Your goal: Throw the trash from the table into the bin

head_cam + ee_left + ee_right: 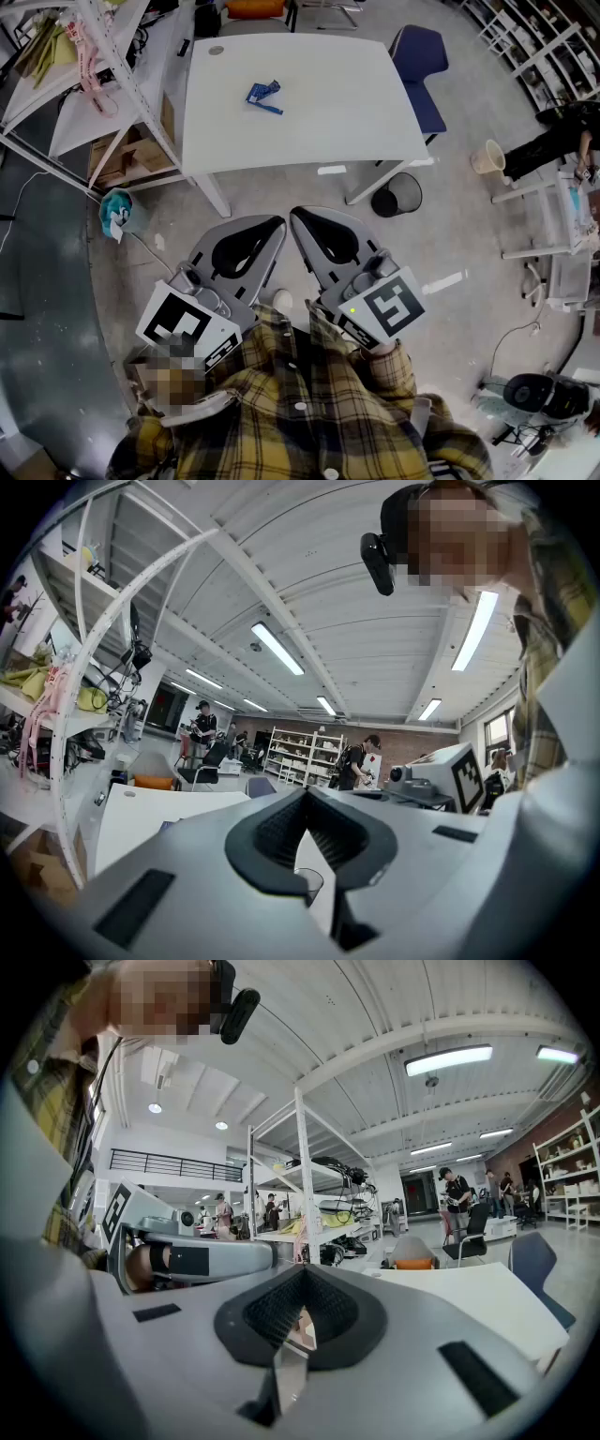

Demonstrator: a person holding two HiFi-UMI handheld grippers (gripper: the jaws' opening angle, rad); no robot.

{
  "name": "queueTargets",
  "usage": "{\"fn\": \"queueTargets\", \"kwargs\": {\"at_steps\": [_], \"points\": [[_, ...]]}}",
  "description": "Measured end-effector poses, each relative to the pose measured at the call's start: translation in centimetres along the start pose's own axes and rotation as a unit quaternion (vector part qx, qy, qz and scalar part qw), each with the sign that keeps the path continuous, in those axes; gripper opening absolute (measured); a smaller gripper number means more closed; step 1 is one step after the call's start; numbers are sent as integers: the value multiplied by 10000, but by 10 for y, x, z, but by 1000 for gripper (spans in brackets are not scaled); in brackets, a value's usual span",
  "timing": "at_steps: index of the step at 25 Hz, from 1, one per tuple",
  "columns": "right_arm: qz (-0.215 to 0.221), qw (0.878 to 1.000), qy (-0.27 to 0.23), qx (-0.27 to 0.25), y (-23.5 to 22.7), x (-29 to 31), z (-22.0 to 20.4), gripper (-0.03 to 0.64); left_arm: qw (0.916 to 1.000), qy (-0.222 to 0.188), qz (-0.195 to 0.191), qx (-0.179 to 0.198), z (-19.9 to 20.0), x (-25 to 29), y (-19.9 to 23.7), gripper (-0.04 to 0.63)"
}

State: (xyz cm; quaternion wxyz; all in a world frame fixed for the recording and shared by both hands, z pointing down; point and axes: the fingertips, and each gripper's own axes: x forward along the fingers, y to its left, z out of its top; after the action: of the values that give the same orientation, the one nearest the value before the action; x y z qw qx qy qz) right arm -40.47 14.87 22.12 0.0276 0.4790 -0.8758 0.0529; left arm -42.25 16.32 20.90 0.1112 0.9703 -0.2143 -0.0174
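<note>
Your plaid shirt (309,412) fills the bottom of the head view, with both grippers held close in front of it and above the floor (281,187). The left gripper (278,222) and the right gripper (295,214) point away from you, and their tips nearly meet. Each marker cube sits near your body, the left cube (187,323) and the right cube (389,307).

Left gripper view: the fingers (281,832) are closed tip to tip, with only the dark padded hollow left behind the tips and nothing in it. Right gripper view: same story, the fingers (272,1312) are brought fully together and hold nothing. The left gripper shows at the left of that view.

The trash is a crumpled blue wrapper (264,97). It lies on the white worktop (319,122), left of the centre and towards the far half, well apart from both grippers. A small grey disc (217,50) sits at the far left corner of the worktop.

The black bin (397,195) stands on the floor just beside the near right leg of the worktop, to the right of the right gripper's tip. A blue chair (419,66) is at the worktop's right edge. A white shelf rack (84,84) stands left of the worktop, with a teal bundle (116,214) on the floor below it. A beige cup-shaped thing (487,157) is on the floor further right.
</note>
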Motion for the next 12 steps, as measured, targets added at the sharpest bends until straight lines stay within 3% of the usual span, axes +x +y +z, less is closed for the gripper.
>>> {"fn": "queueTargets", "kwargs": {"at_steps": [12], "points": [[-105, 9998, -144, 96, -6, -11, 4, -2, 10000, 51, -28, 29, -1, 5, -4, 9]]}}
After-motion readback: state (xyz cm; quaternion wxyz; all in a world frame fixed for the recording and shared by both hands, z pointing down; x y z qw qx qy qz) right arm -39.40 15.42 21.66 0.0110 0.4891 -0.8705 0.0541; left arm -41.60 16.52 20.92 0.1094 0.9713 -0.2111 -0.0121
